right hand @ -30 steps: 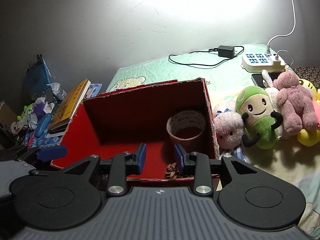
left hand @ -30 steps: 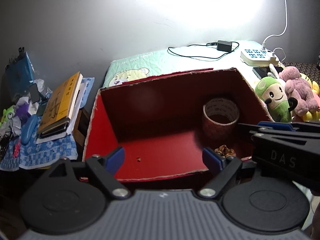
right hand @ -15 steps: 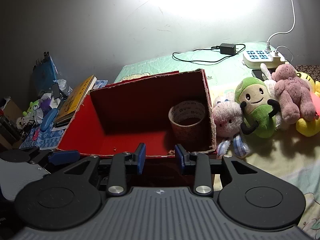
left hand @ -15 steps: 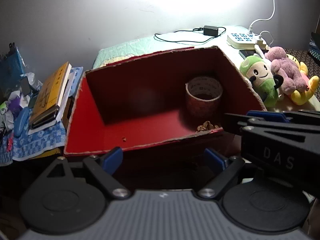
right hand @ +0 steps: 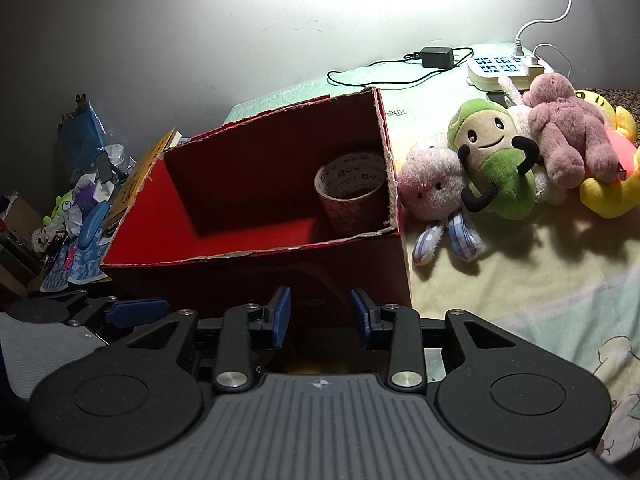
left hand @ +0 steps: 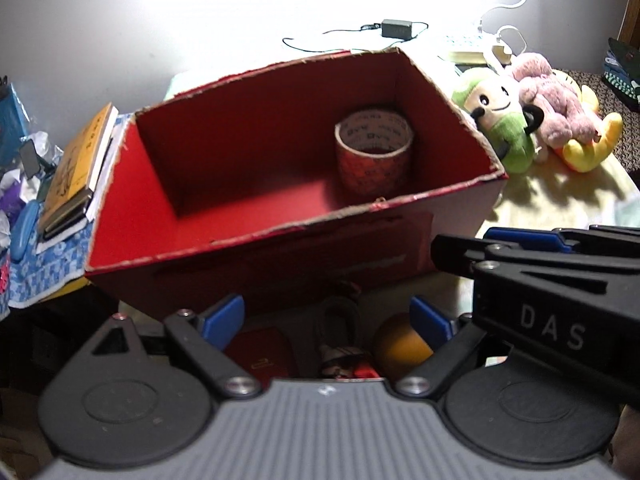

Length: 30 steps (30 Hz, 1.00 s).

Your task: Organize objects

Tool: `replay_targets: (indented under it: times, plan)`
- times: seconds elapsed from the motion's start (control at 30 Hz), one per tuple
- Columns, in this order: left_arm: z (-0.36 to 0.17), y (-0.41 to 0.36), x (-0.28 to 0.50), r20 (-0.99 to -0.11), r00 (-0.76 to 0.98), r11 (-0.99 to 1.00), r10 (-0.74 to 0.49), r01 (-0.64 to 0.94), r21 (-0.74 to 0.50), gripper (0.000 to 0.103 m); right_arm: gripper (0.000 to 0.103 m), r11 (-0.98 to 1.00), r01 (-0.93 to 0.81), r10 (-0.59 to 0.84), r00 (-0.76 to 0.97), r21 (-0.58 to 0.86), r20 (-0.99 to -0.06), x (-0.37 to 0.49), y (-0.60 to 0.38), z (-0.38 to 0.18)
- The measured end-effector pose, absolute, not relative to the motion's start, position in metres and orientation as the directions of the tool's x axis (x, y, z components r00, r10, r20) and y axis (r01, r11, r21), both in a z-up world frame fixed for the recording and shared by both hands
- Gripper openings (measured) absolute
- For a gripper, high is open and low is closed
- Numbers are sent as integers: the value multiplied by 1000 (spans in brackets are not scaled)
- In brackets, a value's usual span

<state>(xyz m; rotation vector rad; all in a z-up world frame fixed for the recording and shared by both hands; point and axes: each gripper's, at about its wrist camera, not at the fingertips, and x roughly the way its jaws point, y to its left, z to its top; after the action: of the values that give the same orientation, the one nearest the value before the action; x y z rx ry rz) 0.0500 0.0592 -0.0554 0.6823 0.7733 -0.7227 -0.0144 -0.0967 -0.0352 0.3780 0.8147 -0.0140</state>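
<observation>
Lying half-hidden below jaws: orange ball [left hand: 400, 344]

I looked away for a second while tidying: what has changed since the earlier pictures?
Both hand-held grippers pulled back and sank before the red box; the left hand-held gripper stays wide open, the right hand-held gripper is opening, empty. Tape roll and plush toys stayed.

Orange ball [left hand: 402, 346] half hidden behind left gripper body; dark items [left hand: 340, 344] beside it unidentifiable.
</observation>
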Motion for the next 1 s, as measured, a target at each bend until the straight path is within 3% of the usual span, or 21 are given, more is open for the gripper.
replay_targets:
  times: [0.5, 1.0]
  plan:
    - [-80, 62, 48, -846, 448, 557, -288, 797, 232, 91, 43, 908, 194, 174, 631, 370, -756, -19, -113, -60]
    - [-84, 107, 47, -858, 191, 446, -477, 894, -49, 94, 41, 834, 192, 352, 537, 517, -767, -23, -127, -92]
